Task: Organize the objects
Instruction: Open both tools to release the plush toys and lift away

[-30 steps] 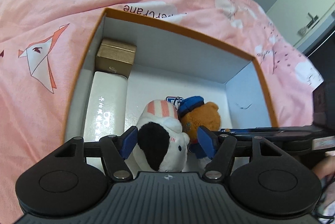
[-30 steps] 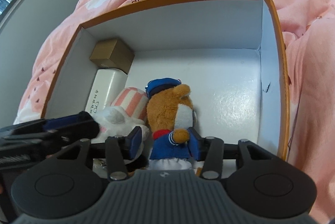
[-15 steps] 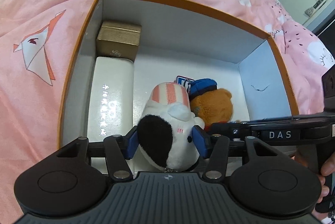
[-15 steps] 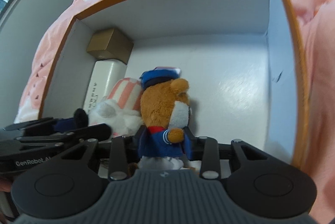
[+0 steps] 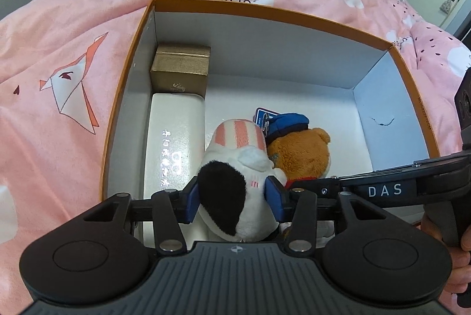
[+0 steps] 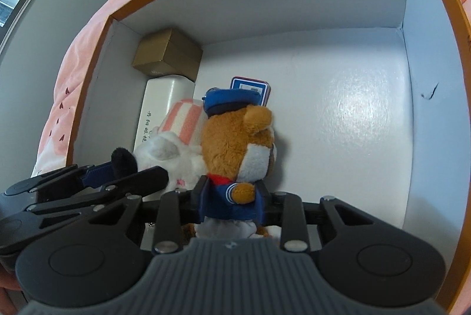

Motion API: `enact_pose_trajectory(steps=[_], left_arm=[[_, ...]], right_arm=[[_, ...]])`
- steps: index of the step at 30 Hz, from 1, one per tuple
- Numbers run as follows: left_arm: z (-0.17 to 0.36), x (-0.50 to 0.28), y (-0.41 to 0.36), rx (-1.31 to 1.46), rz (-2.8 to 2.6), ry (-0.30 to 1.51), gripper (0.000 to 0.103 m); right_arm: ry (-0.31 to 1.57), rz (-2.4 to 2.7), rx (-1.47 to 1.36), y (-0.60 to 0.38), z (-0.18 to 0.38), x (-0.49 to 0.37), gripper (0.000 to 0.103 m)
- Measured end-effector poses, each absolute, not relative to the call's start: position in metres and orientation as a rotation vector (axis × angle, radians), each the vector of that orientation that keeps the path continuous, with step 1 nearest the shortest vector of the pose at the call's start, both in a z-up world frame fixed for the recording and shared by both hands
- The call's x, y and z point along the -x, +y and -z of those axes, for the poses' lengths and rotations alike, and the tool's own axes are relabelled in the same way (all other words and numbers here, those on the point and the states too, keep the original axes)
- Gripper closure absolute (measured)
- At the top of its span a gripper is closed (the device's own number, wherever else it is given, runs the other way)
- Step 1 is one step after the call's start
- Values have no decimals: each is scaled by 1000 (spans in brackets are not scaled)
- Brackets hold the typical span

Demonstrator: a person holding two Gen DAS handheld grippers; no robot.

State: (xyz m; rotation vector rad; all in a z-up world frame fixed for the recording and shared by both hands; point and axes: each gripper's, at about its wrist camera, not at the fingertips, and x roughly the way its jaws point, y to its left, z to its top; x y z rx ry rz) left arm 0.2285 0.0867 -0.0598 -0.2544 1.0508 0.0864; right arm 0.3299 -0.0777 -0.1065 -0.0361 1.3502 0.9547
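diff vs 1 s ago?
Both jaws are closing: left gripper onto the white plush, right gripper onto the bear, pads now pressing each. Gold box, white case and orange box unchanged.

Two plush toys [image 5: 235,168] in box [image 5: 265,12]

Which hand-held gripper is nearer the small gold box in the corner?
Left. The left hand-held gripper, closing around the white plush, sits beside the long white case below the gold box; the right hand-held gripper, on the bear, is farther.
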Motion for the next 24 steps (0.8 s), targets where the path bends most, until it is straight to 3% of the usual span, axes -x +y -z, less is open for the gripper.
enact_pose_trajectory(steps=[4,9,11,15,18,20,24], left_arm=[[60,-224,85,260,-98,1026,44],[57,-217,87,273,-107,991,37],[53,-212,85,276,-107,965,35],[39,-201,83,283,-115,898,25],[24,-191,80,275,-126,833,24],[13,-184,77,273,-126,792,23],[-7,-167,64,223,-132,704,20]], right_arm=[[1332,-1008,134,-74,103,-324,63],[1264,-998,185,-74,97,-317,62],[1243,-988,195,-76,93,-315,54],[1157,-980,225,-82,77,-308,48],[1081,-980,251,-87,61,-300,46],[1018,-979,266,-94,49,-294,36],[894,-986,271,-111,26,-279,34]])
